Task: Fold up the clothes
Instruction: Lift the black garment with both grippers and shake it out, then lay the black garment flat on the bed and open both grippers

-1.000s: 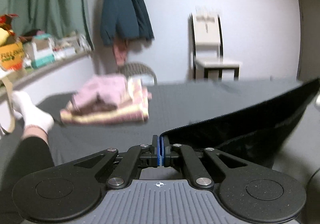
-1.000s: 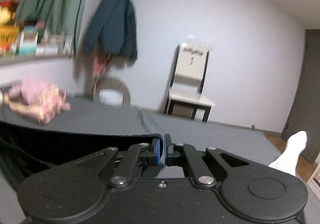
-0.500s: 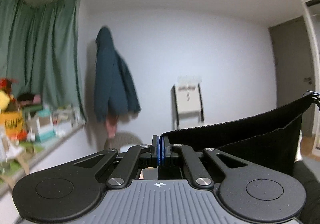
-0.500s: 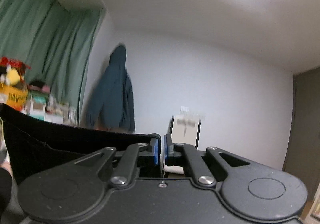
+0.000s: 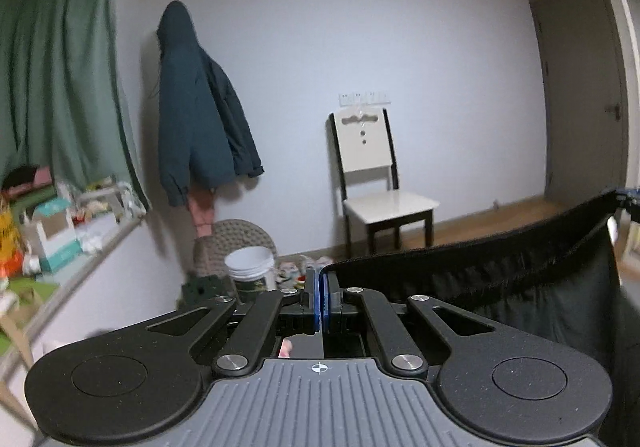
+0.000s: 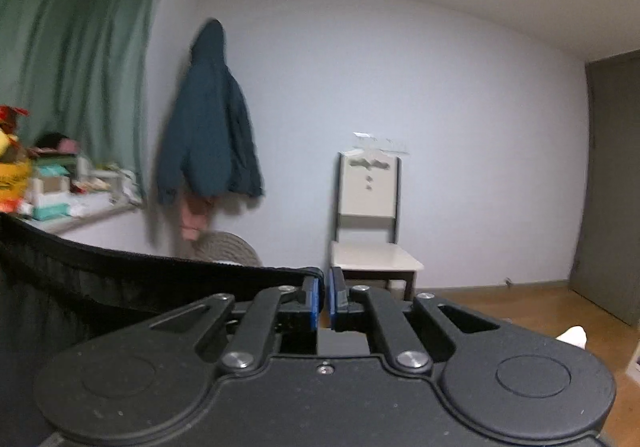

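Left wrist: both grippers, left gripper [image 5: 321, 297] and right gripper [image 6: 323, 301], pinch the black garment's [image 5: 520, 279] waistband, lifted taut. Next: lay flat.

Ahead open air; chair [image 5: 378, 183] far off.

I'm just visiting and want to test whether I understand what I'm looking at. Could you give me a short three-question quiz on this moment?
1. True or false: the black garment lies flat on a table.
2. Which gripper holds the garment? A) only the left gripper B) only the right gripper C) both
3. Fill in: on the wall beside the green curtain hangs a dark teal ____, left of the chair.

Key:
1. False. It hangs in the air, its top edge stretched between the two grippers.
2. C. Each gripper is shut on one end of that edge.
3. Jacket.
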{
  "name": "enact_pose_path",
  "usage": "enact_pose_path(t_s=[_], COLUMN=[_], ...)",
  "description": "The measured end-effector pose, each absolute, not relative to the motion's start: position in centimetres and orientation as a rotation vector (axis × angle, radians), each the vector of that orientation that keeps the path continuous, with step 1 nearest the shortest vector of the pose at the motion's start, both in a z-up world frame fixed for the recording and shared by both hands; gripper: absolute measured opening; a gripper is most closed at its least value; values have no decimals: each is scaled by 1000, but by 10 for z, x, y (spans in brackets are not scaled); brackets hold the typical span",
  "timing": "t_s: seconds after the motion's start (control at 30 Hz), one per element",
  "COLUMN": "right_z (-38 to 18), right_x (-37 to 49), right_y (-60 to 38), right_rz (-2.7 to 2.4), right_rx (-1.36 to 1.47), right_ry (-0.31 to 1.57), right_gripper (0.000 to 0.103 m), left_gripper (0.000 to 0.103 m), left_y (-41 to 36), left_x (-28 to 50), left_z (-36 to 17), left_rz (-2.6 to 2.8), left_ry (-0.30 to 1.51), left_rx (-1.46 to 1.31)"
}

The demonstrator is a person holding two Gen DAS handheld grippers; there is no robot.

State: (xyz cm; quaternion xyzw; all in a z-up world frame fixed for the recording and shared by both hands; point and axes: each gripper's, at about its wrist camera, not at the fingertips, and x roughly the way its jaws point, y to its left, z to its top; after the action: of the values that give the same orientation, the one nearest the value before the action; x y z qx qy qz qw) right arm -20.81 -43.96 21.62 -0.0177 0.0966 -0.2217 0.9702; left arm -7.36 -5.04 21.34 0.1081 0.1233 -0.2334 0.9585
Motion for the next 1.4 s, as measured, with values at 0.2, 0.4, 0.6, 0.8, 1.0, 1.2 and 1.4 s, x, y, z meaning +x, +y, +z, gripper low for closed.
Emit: enact_pose_path(t_s=[0.2,0.4,0.6,0.8,1.0,1.2,1.4], right_z=[261,260,130,11,-26,-34,-30], right_x=[-169,-182,-194,-182,-211,-212,-213], right_y=[-455,-467,-481,-481,-475,-466,-472], right_rz=[-523,-537,-549,-556,-566,-548,-543], right_rx=[-72,-19,143,283,418,380,370], right_ry=[81,63,400,772,901,975,1011], right_gripper=[6,6,6,6,6,6,26], left_gripper=[1,1,1,1,1,1,11], left_y=[-96,-121,-139,-160,-161,-160,-146], left_x=[-38,-48,-56,-86,-112,-114,-118], left_z=[267,276,149,0,-48,-52,-49], left_rz=[-436,-473,-607,-659,-661,-648,-630], left_ry=[156,124,435,742,835,823,814], left_rx=[244,404,614,788,789,817,799])
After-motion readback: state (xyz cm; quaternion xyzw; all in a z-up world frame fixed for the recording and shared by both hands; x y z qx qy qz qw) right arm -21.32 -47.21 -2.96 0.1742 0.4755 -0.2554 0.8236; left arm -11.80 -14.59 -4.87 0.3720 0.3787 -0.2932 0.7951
